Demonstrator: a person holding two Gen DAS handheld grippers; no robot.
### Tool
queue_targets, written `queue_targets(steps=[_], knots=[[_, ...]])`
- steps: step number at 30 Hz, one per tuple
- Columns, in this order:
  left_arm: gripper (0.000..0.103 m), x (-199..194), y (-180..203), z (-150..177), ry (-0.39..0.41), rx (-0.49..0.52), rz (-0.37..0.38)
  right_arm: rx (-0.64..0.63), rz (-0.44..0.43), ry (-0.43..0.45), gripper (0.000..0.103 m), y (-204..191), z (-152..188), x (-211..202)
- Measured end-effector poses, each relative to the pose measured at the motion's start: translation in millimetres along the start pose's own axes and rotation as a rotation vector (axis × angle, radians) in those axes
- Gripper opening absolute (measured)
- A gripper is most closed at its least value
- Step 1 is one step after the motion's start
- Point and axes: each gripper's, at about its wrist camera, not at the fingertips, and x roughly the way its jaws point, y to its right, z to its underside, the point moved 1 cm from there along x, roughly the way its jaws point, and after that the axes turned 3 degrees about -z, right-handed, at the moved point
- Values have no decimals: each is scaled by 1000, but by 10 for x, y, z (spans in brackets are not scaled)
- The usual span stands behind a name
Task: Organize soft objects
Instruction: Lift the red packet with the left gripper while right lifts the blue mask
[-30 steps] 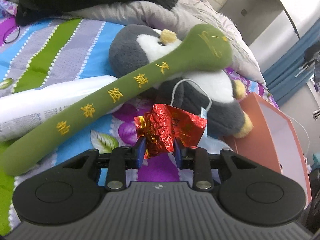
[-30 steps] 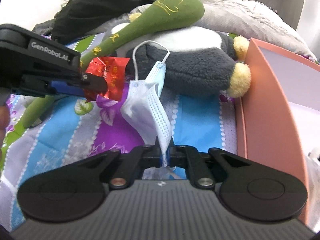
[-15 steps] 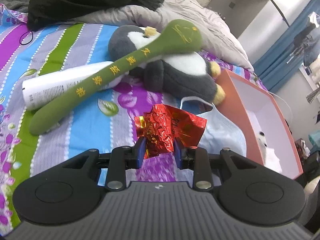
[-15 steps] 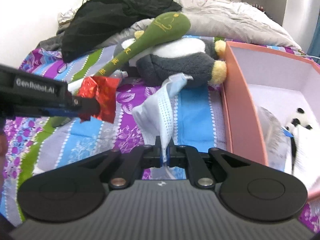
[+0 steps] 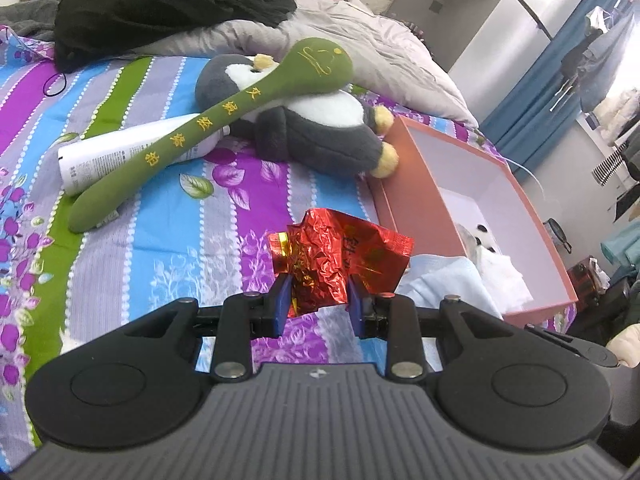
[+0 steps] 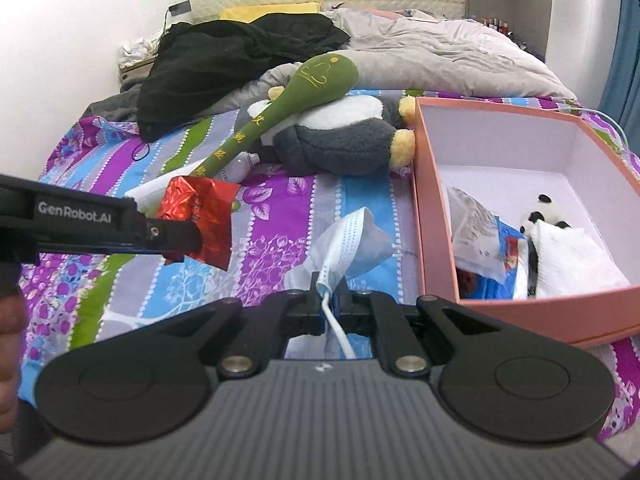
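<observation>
Pink box (image 6: 436,216) on bed holding white packets and a panda toy (image 6: 542,216), left claw (image 5: 318,306) pinching red foil wrapper (image 5: 340,256) beside box, right claw (image 6: 330,308) pinching face mask (image 6: 348,240) beside box

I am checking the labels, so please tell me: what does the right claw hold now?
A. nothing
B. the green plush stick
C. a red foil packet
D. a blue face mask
D: the right claw is shut on the blue face mask; the red foil packet sits in the left claw.
</observation>
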Motion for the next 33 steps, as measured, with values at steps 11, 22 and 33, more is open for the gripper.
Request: queue_targets(steps=[11,22,33], knots=[[35,-232,219,-20,22,22,25,41,37,105,7,118,-140,-464],[35,-373,783,-469,100,122,95,59,96,250,7,404,-573,-879],[35,-224,1308,-812,118,185,135,101,152,335,7,923,-875,-1005]])
